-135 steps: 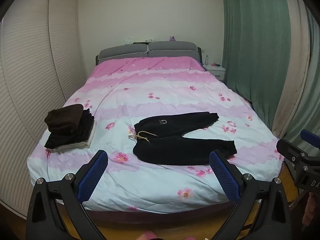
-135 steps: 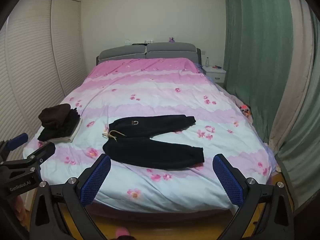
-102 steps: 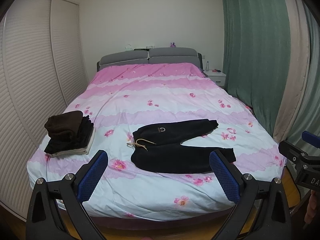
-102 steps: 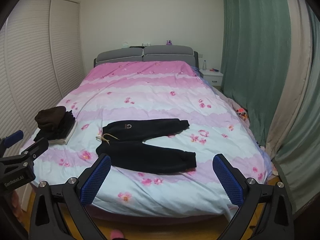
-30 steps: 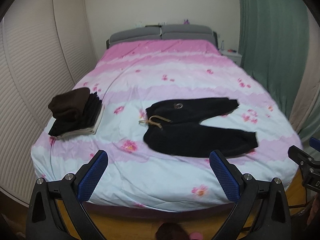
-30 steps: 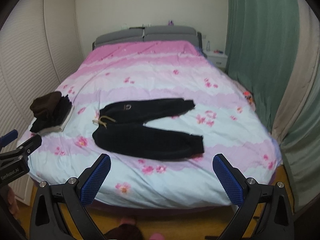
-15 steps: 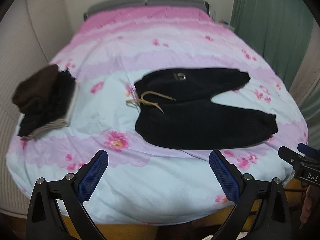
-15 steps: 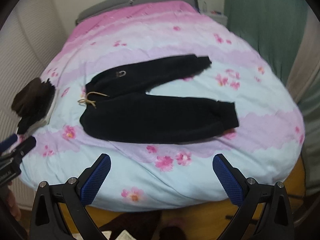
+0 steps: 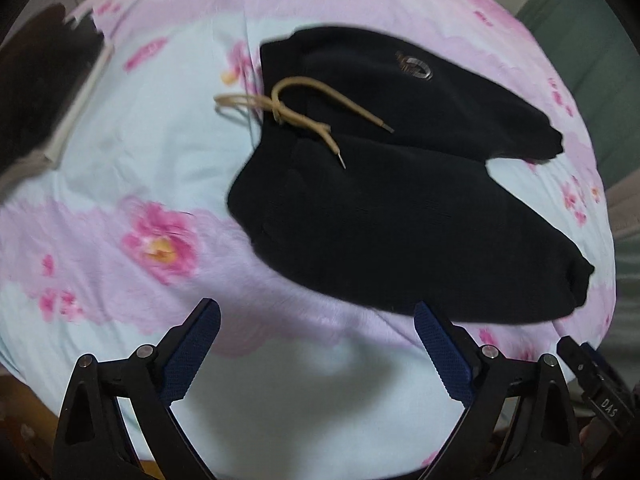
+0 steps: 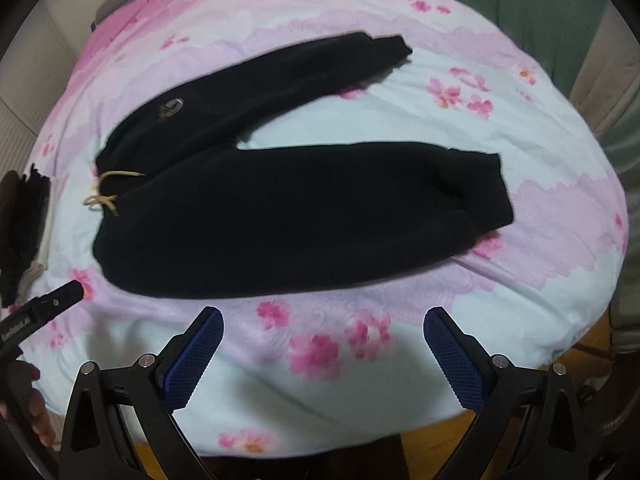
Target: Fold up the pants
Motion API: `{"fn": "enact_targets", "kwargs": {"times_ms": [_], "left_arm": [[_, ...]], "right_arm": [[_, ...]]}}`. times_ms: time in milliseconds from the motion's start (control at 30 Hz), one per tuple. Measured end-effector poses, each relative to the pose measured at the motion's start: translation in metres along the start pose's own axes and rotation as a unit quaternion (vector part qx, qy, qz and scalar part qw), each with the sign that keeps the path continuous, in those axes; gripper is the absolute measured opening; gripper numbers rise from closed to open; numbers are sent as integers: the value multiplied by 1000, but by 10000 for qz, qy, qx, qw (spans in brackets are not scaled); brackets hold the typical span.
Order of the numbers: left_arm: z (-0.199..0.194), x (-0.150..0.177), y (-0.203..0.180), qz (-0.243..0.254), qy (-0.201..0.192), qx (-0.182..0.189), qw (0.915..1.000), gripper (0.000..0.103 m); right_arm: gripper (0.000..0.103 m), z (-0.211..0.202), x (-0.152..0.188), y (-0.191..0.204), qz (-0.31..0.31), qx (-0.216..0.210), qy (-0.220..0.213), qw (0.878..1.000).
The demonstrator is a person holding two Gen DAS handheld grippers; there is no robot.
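Black pants lie flat on the floral bedspread, waist to the left with a tan drawstring, both legs spread to the right. They also show in the right wrist view. My left gripper is open and empty, just short of the near leg's lower edge by the waist. My right gripper is open and empty above the bedspread, in front of the near leg. Neither gripper touches the pants.
A stack of folded dark clothes sits on the bed's left side, also seen at the left edge of the right wrist view. Green curtains hang at the right. The bed's front edge is right below both grippers.
Both grippers have moved forward and down toward the pants, which now fill much more of each view. Both stay open.
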State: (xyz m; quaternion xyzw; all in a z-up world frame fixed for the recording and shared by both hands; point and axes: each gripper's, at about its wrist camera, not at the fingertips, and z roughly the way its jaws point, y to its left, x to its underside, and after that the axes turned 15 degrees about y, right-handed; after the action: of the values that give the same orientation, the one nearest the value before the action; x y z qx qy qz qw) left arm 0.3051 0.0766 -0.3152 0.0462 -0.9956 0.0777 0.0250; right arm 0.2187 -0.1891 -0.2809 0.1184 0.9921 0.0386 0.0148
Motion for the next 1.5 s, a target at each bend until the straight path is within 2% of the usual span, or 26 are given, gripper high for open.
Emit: {"fn": "enact_targets", "kwargs": {"times_ms": [200,333,467,500,533,567,633,667,700,733,800,867,1033,1167,1300,1500], "left_arm": [[43,-24,-3,-274,352,103,9990,99],[66,-32,-1,-570,566,263,9964,99],[82,-35,7,-1089,744,692,9888,96],[82,-35,6,-1122,747,732,9882,88],[81,-35,4,-1107,740,808,9878,76],[78,-34,1,-1083,734,861,9877,72],[72,-34,-6,-1032,676,899,9883,53],[67,-32,-6,-1065,642,851,9886,47],[62,-29,-5,-1132,586,815,9885,35],[56,-27,-3,-1195,533,819,9880,27],[43,-23,1,-1270,447,941,9864,21],[30,-19,1,-1236,324,996,9868,19],[-20,-8,-18,-862,-103,796,9930,16],[-55,-8,-12,-821,-375,869,9921,15],[-69,-19,-26,-753,-443,864,9924,14],[-84,-67,-32,-824,-647,912,9903,13]], "right_arm": [[92,46,-27,-25,368,-67,433,9984],[90,71,-40,-49,735,-261,670,9947],[84,92,-49,-70,1096,-611,984,9872],[80,96,-52,-72,1137,-658,1027,9860],[78,97,-55,-74,1161,-705,1047,9852],[73,97,-59,-74,1154,-768,1047,9848],[60,96,-65,-73,1072,-889,1045,9847],[51,96,-68,-71,1003,-954,1066,9846],[42,95,-71,-70,943,-1002,1082,9846],[38,94,-74,-69,899,-1034,1096,9845],[25,83,-77,-69,802,-1070,1060,9853],[23,66,-77,-69,692,-1165,927,9864],[19,12,-74,-59,227,-1311,483,9899],[17,-33,-74,-61,-31,-1514,103,9884],[16,-65,-92,-59,-122,-1651,-177,9860],[15,-95,-116,-47,-287,-1713,-509,9835]]}}
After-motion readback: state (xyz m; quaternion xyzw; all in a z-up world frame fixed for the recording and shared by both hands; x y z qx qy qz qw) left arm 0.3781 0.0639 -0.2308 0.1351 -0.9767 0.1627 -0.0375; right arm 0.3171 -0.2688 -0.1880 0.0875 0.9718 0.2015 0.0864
